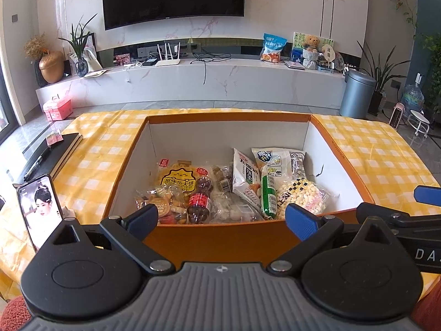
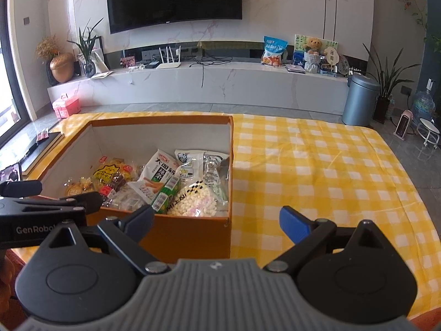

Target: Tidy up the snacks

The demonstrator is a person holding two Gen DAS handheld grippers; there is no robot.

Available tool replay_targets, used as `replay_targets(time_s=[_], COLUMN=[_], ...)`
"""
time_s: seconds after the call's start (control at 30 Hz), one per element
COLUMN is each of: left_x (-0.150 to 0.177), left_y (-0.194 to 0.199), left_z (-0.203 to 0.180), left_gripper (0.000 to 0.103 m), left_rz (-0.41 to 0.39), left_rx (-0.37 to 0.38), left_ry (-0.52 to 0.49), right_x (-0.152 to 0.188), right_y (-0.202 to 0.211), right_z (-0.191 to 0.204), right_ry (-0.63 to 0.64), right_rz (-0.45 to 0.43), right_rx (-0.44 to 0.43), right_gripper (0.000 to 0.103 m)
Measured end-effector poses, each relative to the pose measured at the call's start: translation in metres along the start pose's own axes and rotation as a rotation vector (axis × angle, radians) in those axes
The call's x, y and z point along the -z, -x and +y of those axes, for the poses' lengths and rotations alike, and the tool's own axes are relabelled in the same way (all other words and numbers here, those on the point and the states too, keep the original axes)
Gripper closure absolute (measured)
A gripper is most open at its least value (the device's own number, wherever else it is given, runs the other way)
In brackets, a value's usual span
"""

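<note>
Left wrist: left tongs [image 1: 222,218] spread, level | box [image 1: 341,162] ahead

So the table [image 2: 317,171] has a yellow-and-white checked cloth over it. Sitting right on that is an open orange box [image 1: 132,149] with white inside walls. Off to the left of the box there's a dark notebook [image 1: 58,154] near the table edge, and a phone [image 1: 40,207] standing upright with a woman's face on its screen.
</note>
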State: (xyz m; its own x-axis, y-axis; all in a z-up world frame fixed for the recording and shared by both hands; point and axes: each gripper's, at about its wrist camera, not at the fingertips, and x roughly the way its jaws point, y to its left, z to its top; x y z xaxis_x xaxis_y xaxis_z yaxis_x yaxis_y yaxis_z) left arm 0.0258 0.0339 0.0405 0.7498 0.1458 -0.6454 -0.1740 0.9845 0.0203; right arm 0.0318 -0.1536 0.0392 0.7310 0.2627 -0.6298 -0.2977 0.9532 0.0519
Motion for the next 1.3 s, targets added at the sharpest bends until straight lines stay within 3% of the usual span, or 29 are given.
replay_targets(time_s=[1.3], left_x=[0.0023], left_y=[-0.0008], left_z=[0.0019], left_gripper=[0.000], left_rz=[0.025], left_rx=[0.014], left_ry=[-0.007], right_x=[0.0009], right_y=[0.0080], right_z=[-0.0013], right_ry=[-0.001], right_rz=[-0.029], right_rx=[0.033], right_gripper=[0.008])
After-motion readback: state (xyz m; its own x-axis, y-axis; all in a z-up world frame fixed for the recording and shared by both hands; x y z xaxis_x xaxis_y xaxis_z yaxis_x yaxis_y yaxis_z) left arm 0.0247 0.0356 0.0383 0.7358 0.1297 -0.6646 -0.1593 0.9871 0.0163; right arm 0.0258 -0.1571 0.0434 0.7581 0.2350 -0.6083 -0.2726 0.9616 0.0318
